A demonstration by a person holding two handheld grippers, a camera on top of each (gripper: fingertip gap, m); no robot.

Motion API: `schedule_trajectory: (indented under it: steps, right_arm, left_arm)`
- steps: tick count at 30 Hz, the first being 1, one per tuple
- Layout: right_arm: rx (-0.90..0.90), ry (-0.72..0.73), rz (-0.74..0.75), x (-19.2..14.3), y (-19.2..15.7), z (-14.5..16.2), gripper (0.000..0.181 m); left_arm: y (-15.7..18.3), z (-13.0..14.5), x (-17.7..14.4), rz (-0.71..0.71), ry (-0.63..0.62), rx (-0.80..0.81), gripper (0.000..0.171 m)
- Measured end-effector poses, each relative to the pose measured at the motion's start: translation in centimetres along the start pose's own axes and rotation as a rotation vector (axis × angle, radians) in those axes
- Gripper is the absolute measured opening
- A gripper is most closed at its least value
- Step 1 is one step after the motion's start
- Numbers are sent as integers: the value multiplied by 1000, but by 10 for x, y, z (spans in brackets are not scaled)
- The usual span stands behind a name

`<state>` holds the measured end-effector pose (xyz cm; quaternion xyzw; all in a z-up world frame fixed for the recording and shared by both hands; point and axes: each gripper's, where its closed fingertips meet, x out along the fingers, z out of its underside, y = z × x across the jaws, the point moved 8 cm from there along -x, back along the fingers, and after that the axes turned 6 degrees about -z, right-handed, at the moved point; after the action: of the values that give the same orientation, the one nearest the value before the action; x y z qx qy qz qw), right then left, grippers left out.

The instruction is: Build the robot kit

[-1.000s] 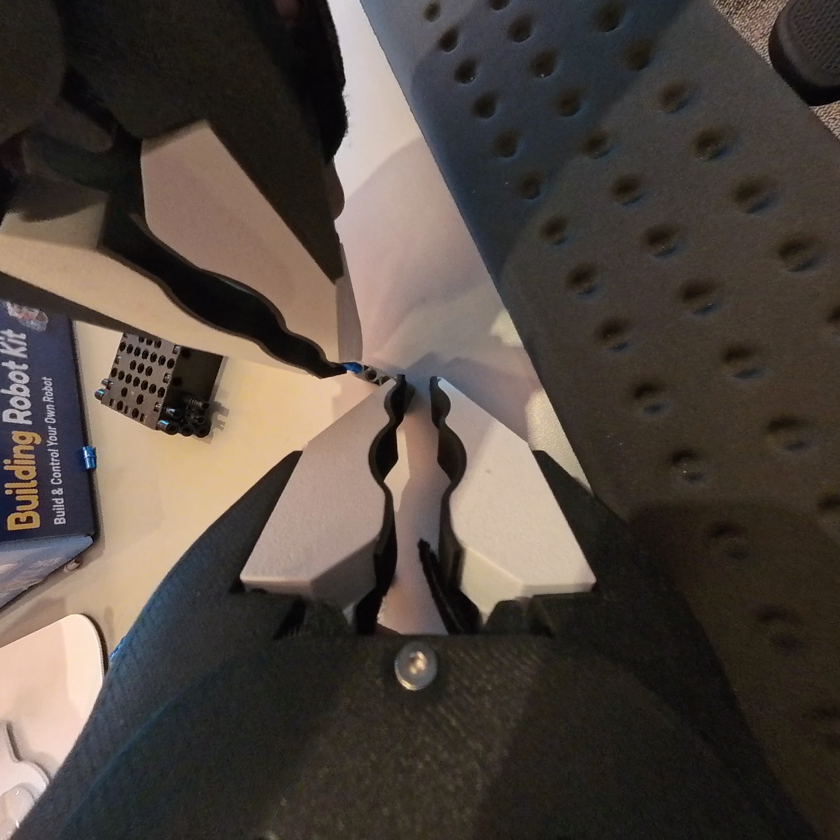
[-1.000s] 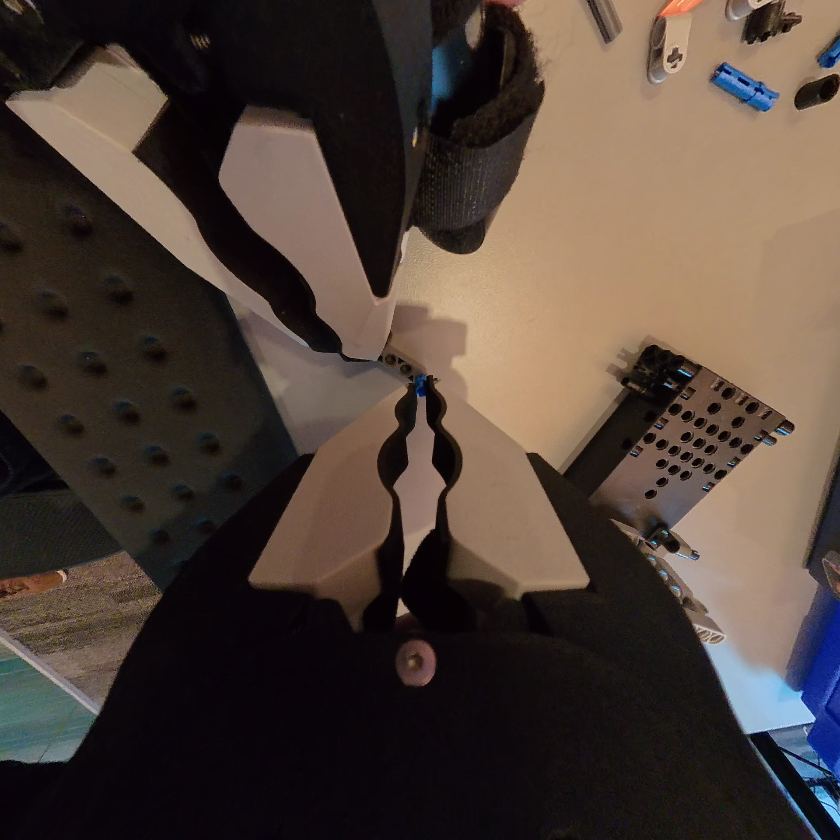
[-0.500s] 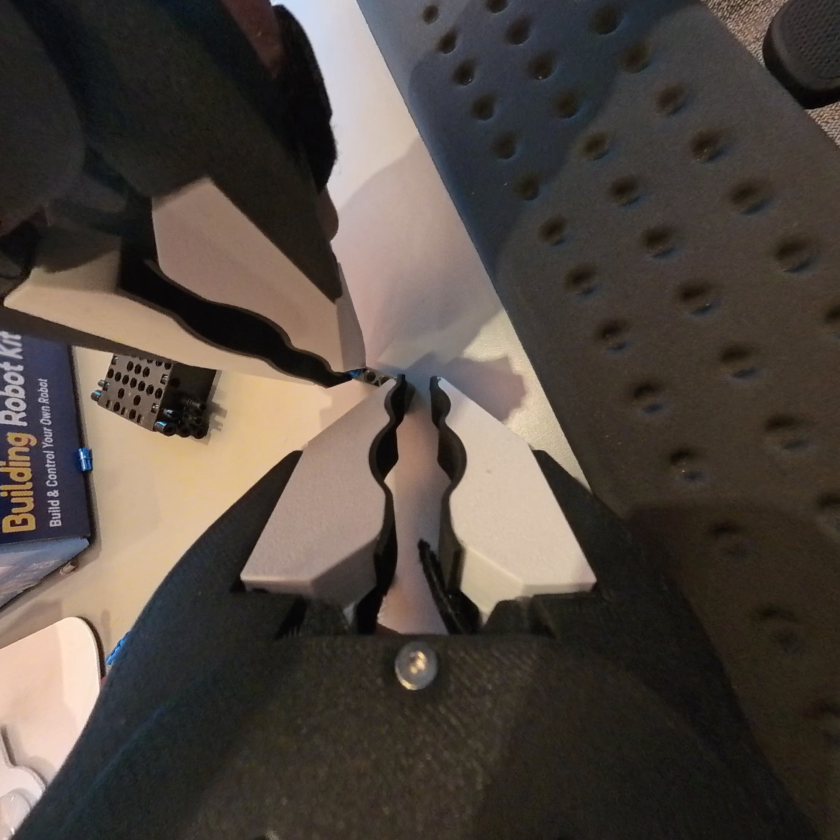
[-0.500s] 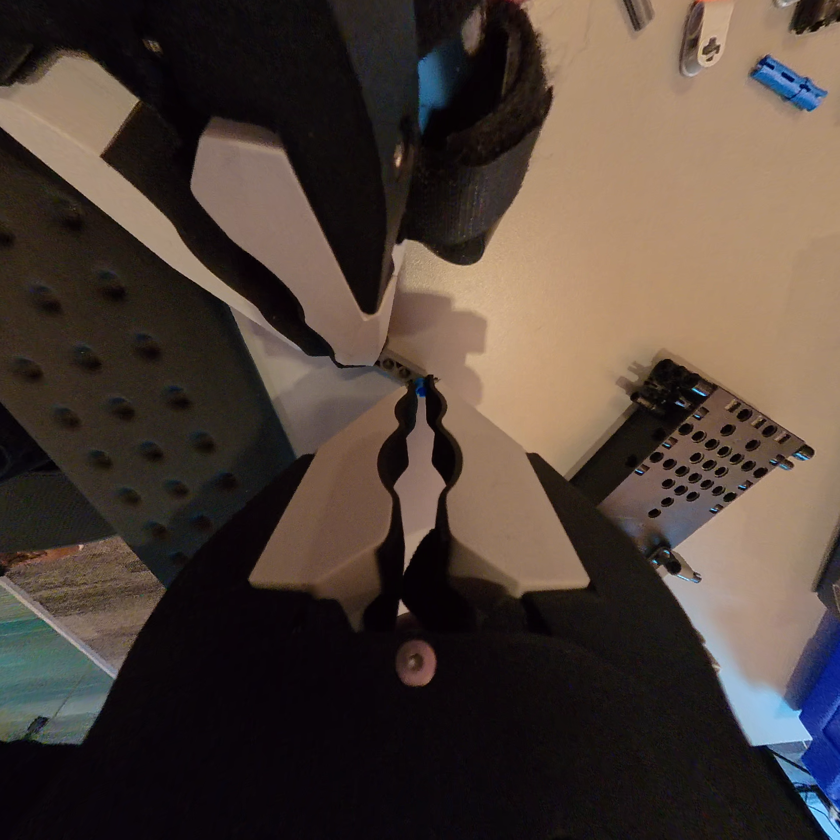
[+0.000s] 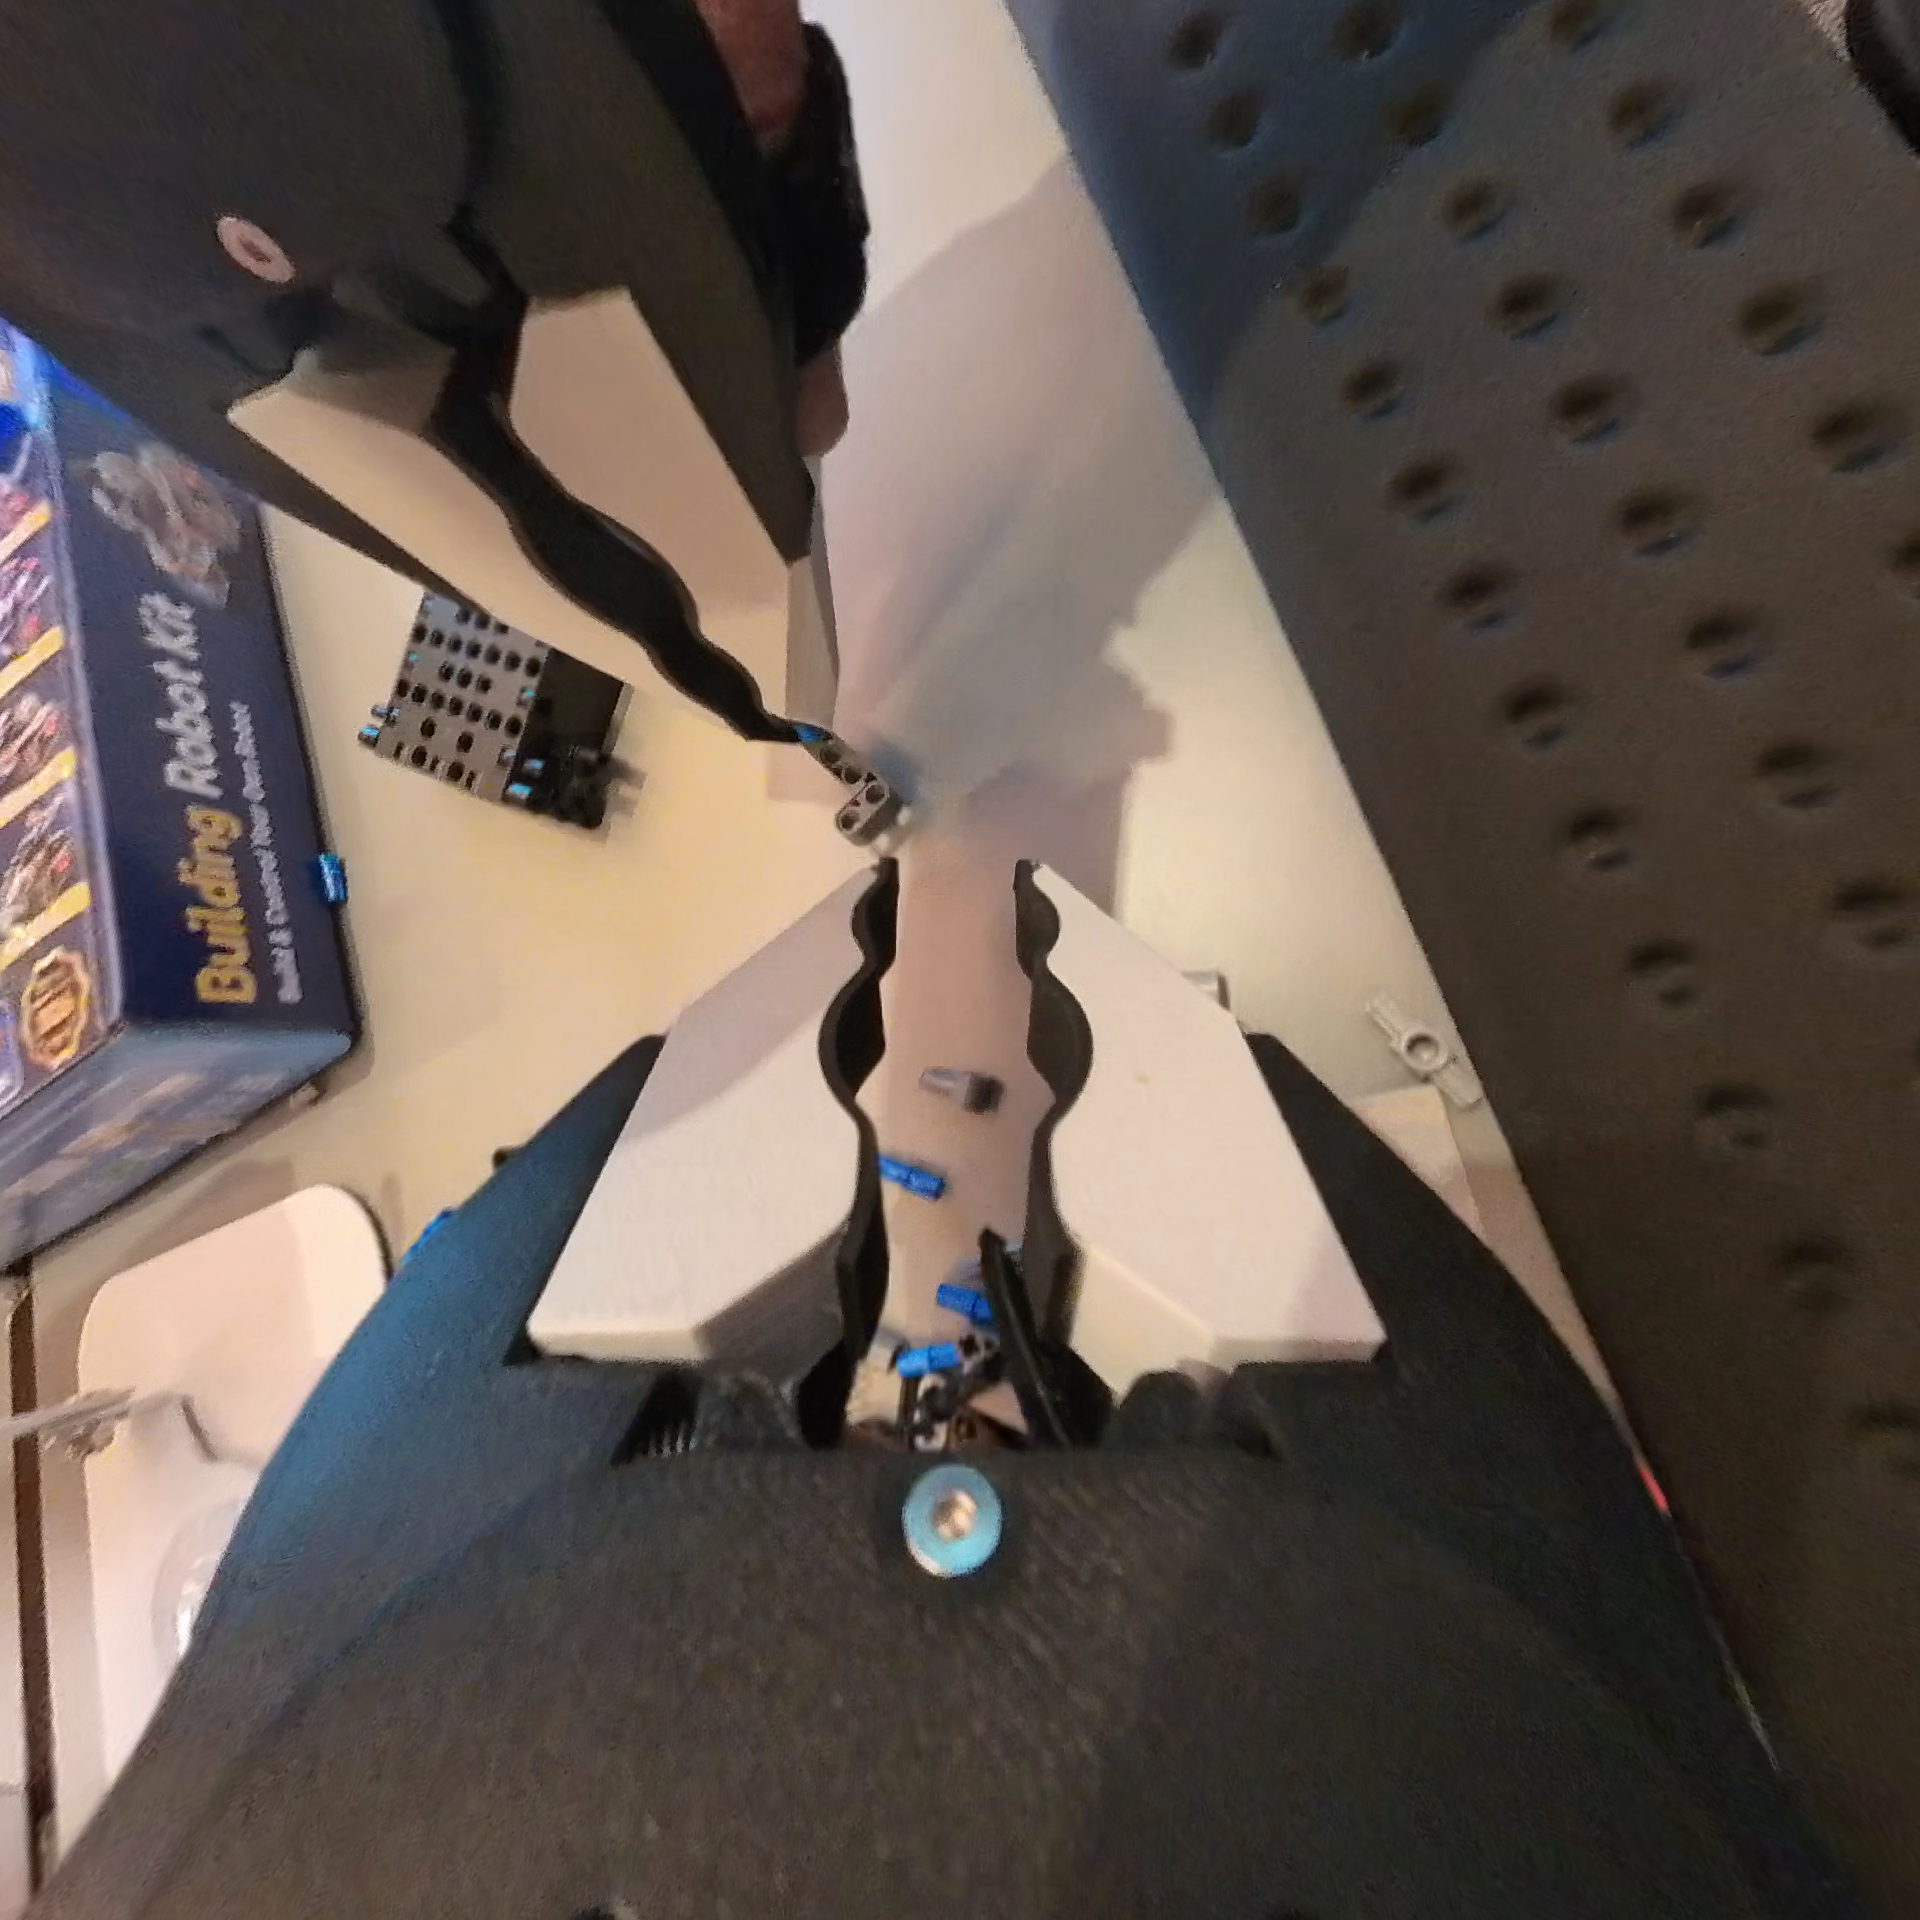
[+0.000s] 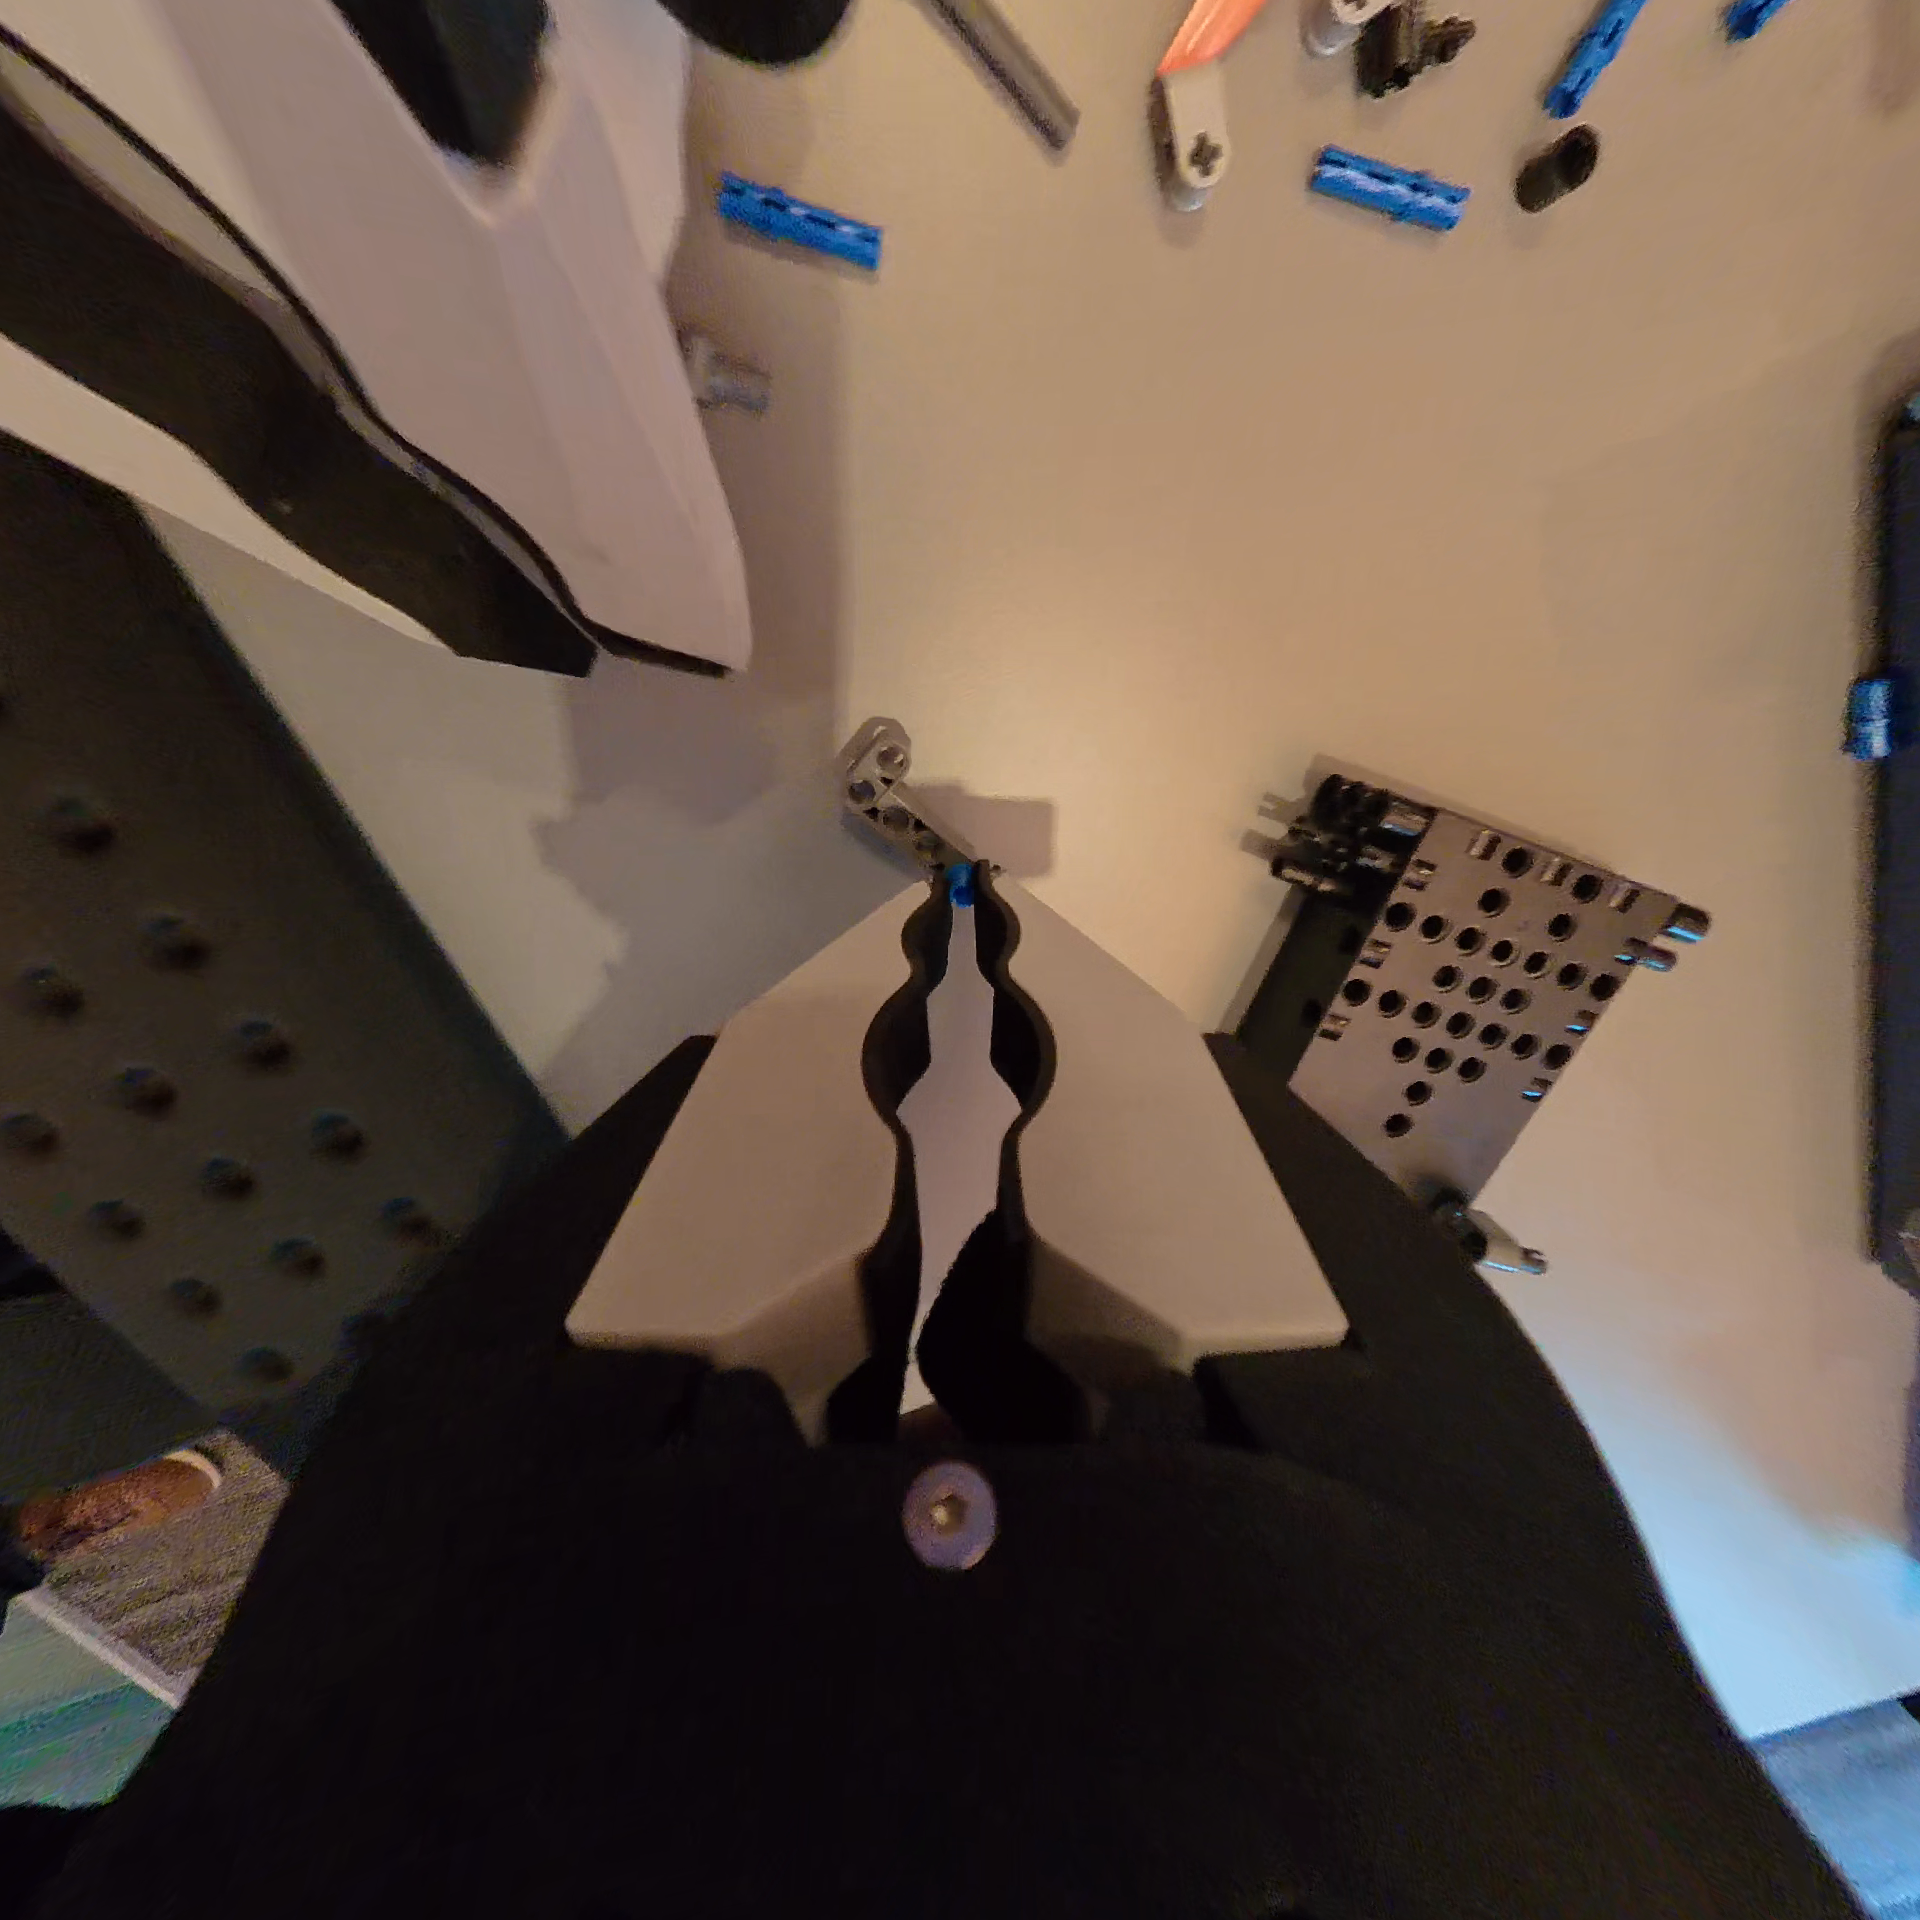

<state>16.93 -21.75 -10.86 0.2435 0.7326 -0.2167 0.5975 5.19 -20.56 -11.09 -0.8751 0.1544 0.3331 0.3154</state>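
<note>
The left wrist view alone shows a blue box (image 5: 156,810) on the bench (image 5: 499,935) and the left gripper (image 5: 956,883) with fingers apart and empty, while the right wrist view shows the right gripper (image 6: 961,896) with fingers clamped on a grey holed beam (image 6: 896,795) with a blue pin (image 6: 959,885).

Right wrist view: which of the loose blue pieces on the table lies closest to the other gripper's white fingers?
The blue beam at upper left, just right of the left gripper's white finger. The other blue beam and the blue bits along the top edge lie farther right.
</note>
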Motion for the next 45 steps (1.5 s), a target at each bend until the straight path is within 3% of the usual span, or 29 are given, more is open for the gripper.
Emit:
schedule_trajectory:
  steps: [4, 8, 17, 24, 27, 35, 45]
  right_arm:
    - [-3, -1, -29, 5, 5, -8, 4]
    - [-6, 34, -48, -1, 8, -10, 18]
    - [6, 216, -11, -27, 0, -1, 13]
    - [-46, 402, -7, -33, -14, -37, 11]
    - [-57, 425, 22, -29, -10, -51, 12]
    - [-81, 440, -6, -18, -4, -85, 14]
    - [-82, 393, -96, 25, 3, -133, 12]
  left_arm:
    - [-8, 10, -17, -27, -21, -43, 19]
    - [-15, 32, -35, -61, -55, -89, 14]
    - [-29, 82, -85, -184, -108, -214, 5]
    - [-44, 114, -104, -292, -171, -235, 0]
    - [-47, 120, -111, -309, -128, -291, 0]
    - [-48, 135, -109, -349, -171, -315, 0]
    - [-51, 139, -113, -365, -175, -340, 0]
